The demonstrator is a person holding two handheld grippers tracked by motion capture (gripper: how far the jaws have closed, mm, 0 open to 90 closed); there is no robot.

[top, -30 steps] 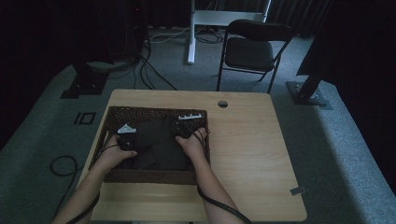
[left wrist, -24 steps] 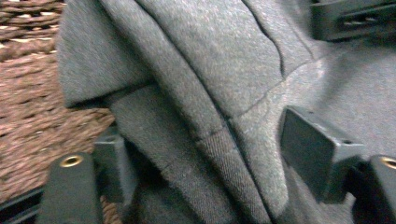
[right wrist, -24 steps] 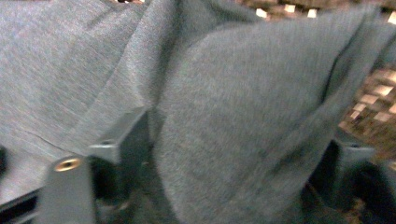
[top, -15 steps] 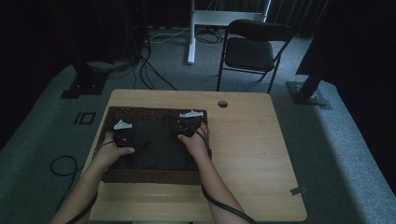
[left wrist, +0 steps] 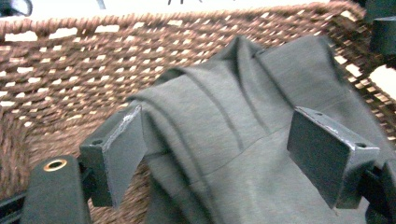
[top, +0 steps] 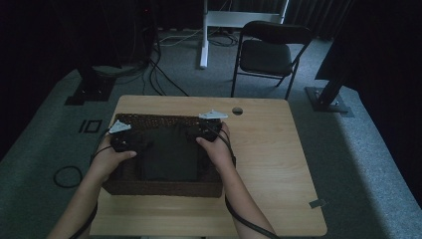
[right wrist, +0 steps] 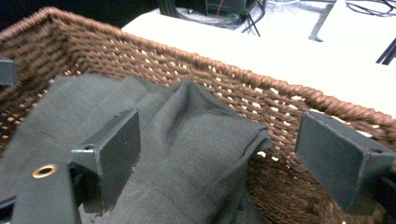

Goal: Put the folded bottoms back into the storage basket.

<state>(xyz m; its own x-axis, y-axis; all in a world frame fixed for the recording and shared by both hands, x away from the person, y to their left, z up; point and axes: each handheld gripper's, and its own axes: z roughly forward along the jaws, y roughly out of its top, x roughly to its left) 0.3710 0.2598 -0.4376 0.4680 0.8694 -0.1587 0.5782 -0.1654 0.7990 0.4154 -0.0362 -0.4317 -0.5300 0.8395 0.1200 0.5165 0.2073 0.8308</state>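
Wicker everywhere here, a brown woven basket with a chunky braided rim and little gaps in the weave where light pokes through, sitting on the left half of a pale wood table. Lying inside it is a dark grey cloth, soft matte fabric, folded into a rough rectangle with a couple of bunched ridges and creases at its far corners near the basket wall. The left gripper hangs over the cloth's left edge and the right gripper over its right edge, each held in a hand. From the left gripper view the blocky black jaws stand wide apart, having just been opening, with a fold of cloth lying loose between them, not pinched. Same deal in the right gripper view: jaws spread wide after just opening, cloth below and between them, pads off it. A black folding chair stands on grey carpet beyond the table.
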